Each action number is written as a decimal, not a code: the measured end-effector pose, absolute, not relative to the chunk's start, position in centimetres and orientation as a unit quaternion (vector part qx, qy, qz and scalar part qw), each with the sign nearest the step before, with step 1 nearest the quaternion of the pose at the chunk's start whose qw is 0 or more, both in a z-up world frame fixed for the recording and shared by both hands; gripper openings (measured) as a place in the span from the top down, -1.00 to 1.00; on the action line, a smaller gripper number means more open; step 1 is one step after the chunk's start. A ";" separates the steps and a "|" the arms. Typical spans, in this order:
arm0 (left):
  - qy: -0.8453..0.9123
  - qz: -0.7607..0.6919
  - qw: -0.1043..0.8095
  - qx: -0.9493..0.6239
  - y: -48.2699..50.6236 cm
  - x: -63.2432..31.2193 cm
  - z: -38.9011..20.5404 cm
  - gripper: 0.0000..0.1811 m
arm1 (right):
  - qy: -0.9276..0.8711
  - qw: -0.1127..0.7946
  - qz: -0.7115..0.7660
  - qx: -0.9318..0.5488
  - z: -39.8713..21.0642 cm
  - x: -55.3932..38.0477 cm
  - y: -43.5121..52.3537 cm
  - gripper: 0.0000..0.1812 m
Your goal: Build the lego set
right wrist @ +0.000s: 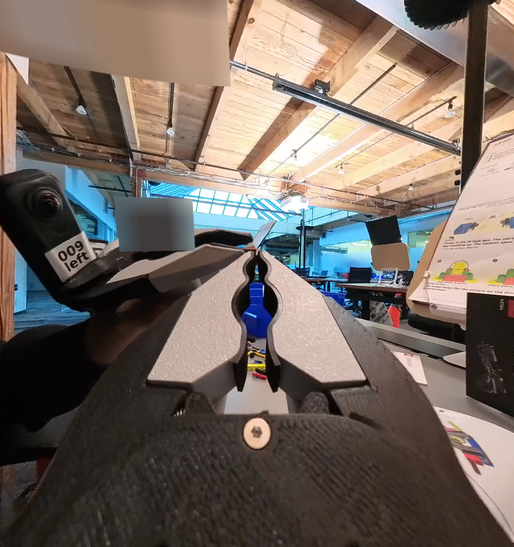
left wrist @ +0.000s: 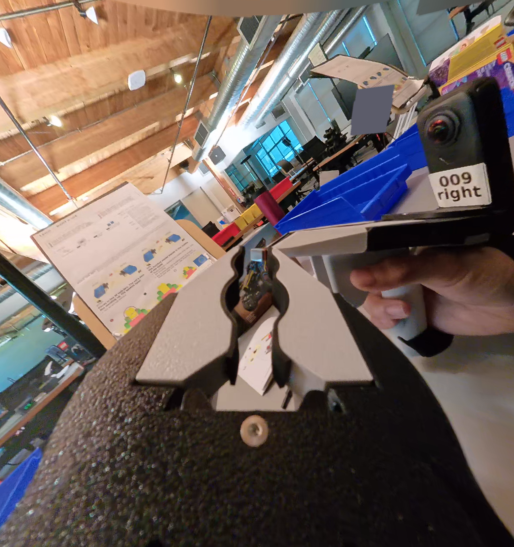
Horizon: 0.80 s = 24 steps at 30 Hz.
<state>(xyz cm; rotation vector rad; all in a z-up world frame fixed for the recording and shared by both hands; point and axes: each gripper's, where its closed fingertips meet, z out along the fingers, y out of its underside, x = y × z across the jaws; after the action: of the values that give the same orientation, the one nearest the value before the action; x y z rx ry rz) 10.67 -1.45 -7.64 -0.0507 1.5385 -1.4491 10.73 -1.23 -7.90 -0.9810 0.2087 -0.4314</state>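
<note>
My left gripper [left wrist: 258, 255] is raised off the table, its grey fingers [left wrist: 202, 319] pinched on a small light grey lego piece [left wrist: 257, 255] at the tips. My right gripper [right wrist: 253, 251] meets it tip to tip and is shut on a small brownish piece [right wrist: 253, 250]. In the left wrist view the right gripper [left wrist: 272, 247] comes in from the right, held by a hand [left wrist: 445, 296]. In the right wrist view the left gripper [right wrist: 245, 248] comes in from the left. Loose yellow and red lego pieces [right wrist: 256, 365] lie on the table below.
The black set box [right wrist: 498, 355] stands at the right, and shows through the left fingers' gap [left wrist: 254, 287]. A booklet [left wrist: 258, 364] lies on the table. An instruction sheet [left wrist: 125, 251] leans on a board. Blue bins [left wrist: 353, 201] stand behind, and one blue bin [right wrist: 255, 316] ahead. Left and right tips are no more than a few centimetres apart.
</note>
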 end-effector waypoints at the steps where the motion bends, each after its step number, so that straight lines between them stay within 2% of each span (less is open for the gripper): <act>1: 0.635 -0.592 0.497 -0.016 -1.5 10.6 -7.7 0.90 | 0.101 0.854 -0.208 -0.467 -7.9 10.7 -1.1 1.00; 8: 0.639 -0.586 0.498 -0.019 -1.3 10.9 -8.1 0.94 | 0.100 0.823 -0.275 -0.486 -8.2 11.0 -0.9 1.00; 19: 0.626 -0.657 0.419 -0.043 -1.2 10.7 -8.1 0.96 | 0.109 0.814 -0.296 -0.488 -8.1 10.8 -0.7 1.00; 24: 0.629 -0.656 0.415 -0.045 -1.3 10.8 -8.3 0.97 | 0.105 0.800 -0.321 -0.496 -8.2 10.9 -0.7 1.00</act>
<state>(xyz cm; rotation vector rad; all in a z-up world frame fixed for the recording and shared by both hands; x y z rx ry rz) 10.80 -1.26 -8.28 -0.1140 1.5815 -1.6474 10.92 -0.73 -8.22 -1.0629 0.2256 -0.6875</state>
